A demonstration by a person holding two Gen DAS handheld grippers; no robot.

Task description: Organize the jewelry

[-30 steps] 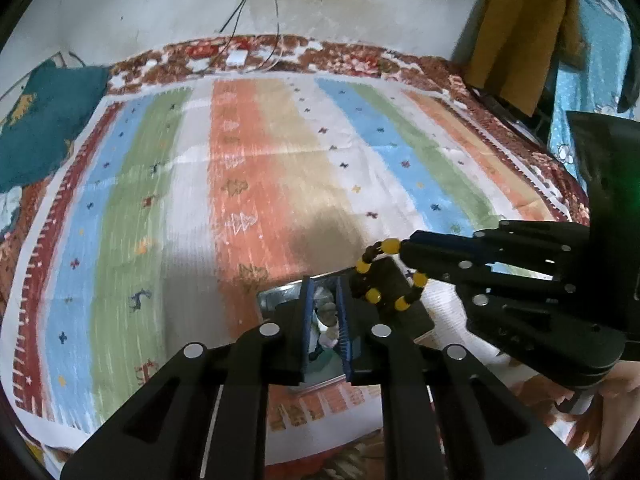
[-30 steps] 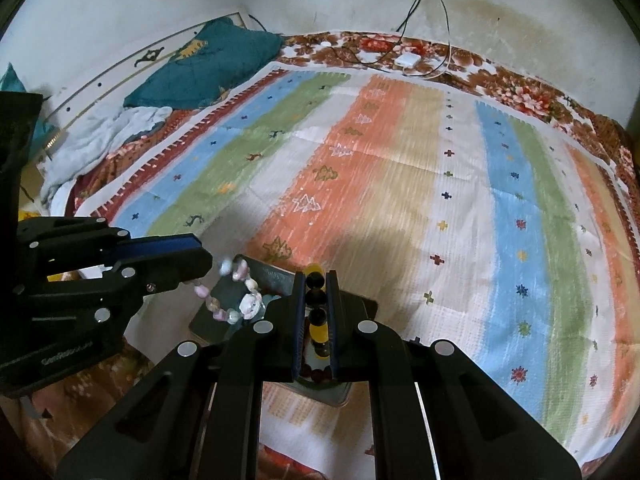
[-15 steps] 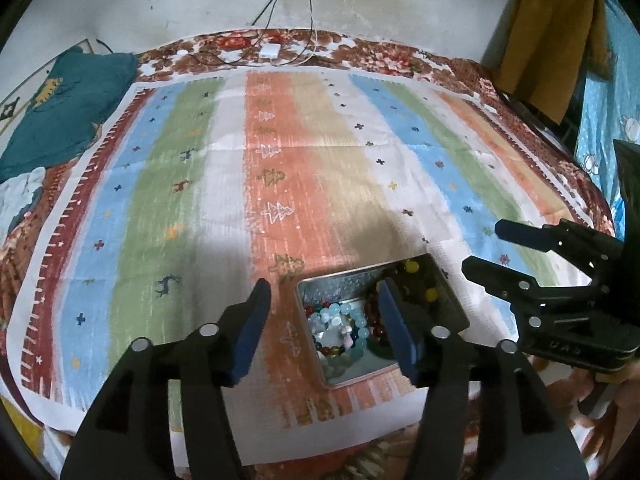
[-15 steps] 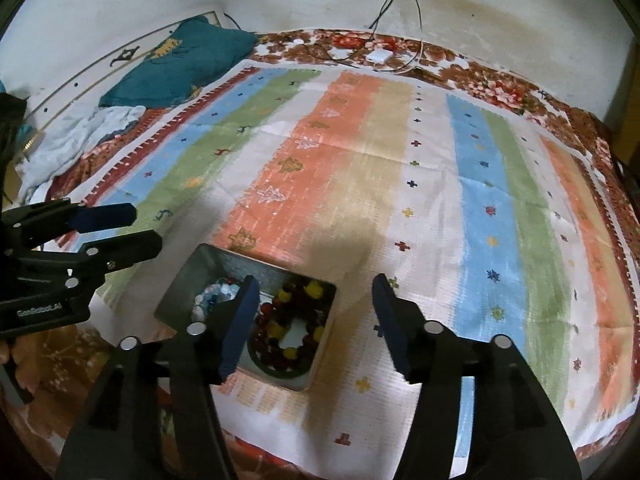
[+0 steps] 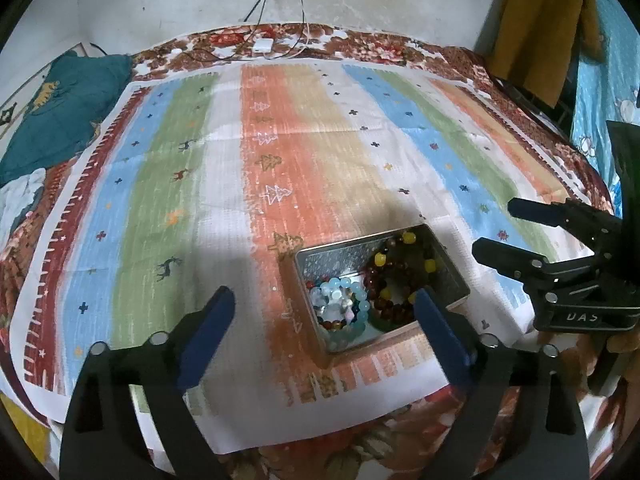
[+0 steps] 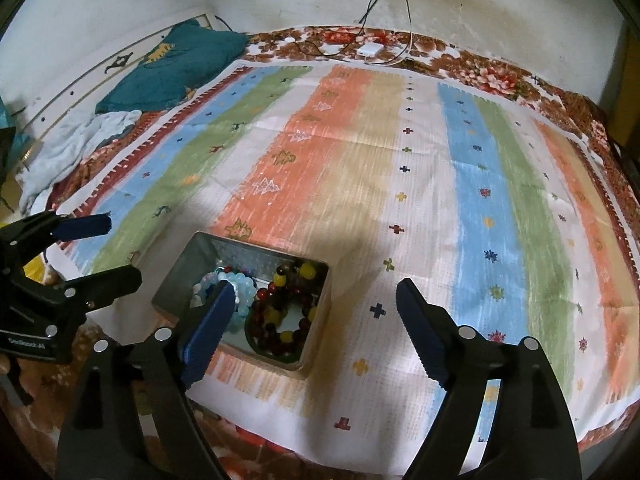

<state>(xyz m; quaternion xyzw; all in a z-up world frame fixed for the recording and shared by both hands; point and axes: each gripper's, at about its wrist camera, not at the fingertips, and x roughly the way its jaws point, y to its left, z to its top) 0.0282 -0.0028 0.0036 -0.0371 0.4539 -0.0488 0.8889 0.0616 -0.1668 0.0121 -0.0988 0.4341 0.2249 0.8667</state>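
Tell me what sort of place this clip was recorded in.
Most likely a bedroom at home: a bed under a striped cloth, a teal pillow by the wall, and a charger cable hanging from a wall socket. A metal tin of bead bracelets sits on the cloth.

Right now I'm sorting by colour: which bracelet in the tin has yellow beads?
The dark red bracelet, on the tin's right side; the other is pale blue.

tin [image 5: 456, 276] on cloth [image 5: 280, 140], at its near edge | in tin: pale bracelet [image 5: 340, 300] left, dark bracelet [image 5: 394, 276] right | pillow [image 6: 176, 68] far left of tin | charger [image 5: 263, 44] far behind tin
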